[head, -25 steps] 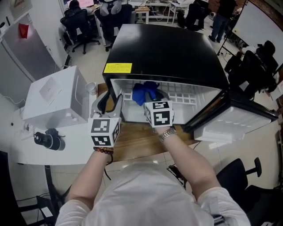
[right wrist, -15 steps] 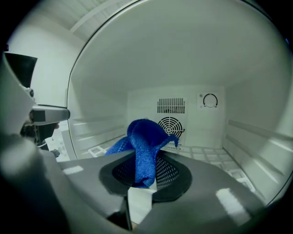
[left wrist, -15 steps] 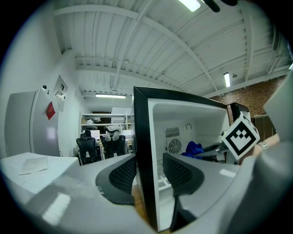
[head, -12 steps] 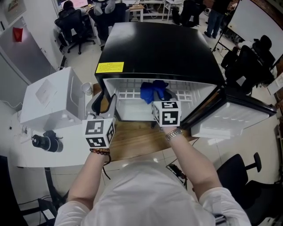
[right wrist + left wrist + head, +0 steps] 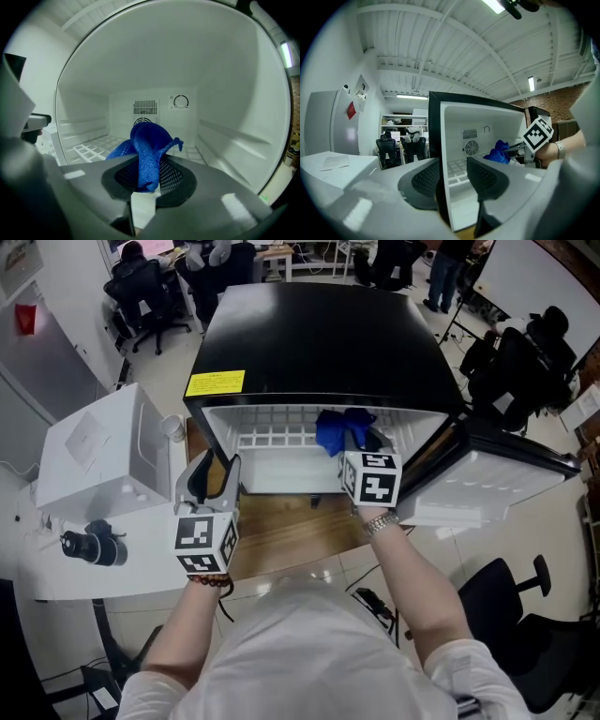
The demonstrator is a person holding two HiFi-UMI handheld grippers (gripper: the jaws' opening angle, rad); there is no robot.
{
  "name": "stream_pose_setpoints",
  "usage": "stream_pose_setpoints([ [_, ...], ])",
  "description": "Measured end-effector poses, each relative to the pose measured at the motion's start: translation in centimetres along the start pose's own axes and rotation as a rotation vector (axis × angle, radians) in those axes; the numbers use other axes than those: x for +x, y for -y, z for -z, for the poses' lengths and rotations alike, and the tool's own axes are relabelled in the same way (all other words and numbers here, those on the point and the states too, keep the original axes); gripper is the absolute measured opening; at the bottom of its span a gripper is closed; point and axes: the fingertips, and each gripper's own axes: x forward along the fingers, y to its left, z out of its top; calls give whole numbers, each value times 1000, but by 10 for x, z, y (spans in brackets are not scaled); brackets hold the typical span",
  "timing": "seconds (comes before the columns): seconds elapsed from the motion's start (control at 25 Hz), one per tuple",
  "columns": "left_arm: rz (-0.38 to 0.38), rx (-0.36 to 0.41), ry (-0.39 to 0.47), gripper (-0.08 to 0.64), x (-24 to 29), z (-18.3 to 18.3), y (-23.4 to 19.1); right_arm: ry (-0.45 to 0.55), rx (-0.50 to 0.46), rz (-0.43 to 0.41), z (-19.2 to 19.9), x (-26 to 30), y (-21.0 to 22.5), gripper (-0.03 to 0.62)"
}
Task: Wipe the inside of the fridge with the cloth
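Observation:
The black fridge [image 5: 319,334] stands open, its white inside and wire shelf [image 5: 272,439] showing. My right gripper [image 5: 359,448] reaches into the right part of the cavity, shut on the blue cloth [image 5: 339,430]. In the right gripper view the cloth [image 5: 147,150] stands bunched up out of the jaws [image 5: 149,180], in front of the back wall's vent [image 5: 145,108]. My left gripper [image 5: 208,472] straddles the front edge of the fridge's left wall [image 5: 436,154], one pad outside and one inside, closed on it. The left gripper view also shows the cloth [image 5: 497,152].
The fridge door [image 5: 487,484] hangs open to the right. A white box [image 5: 94,451], a cup [image 5: 172,427] and a black camera-like object [image 5: 89,547] sit on the table at the left. An office chair [image 5: 525,615] stands at the lower right. People sit at desks behind.
My right gripper has carried the blue cloth from the middle of the fridge's inside toward its right side. The left gripper has stayed on the left wall.

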Motion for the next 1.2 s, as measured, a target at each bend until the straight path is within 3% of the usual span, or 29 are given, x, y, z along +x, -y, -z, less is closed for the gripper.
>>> stream_pose_setpoints([
  [0.84,159,29,19,179,27,-12,85,20,10,125,1,-27,51,72],
  [1.04,245,21,22,181,37,-16,108,84,31,53,-13,-41,42,72],
  [1.2,375,-89,22,207,49,-24,126,125,35,-56,-26,-57,26,73],
])
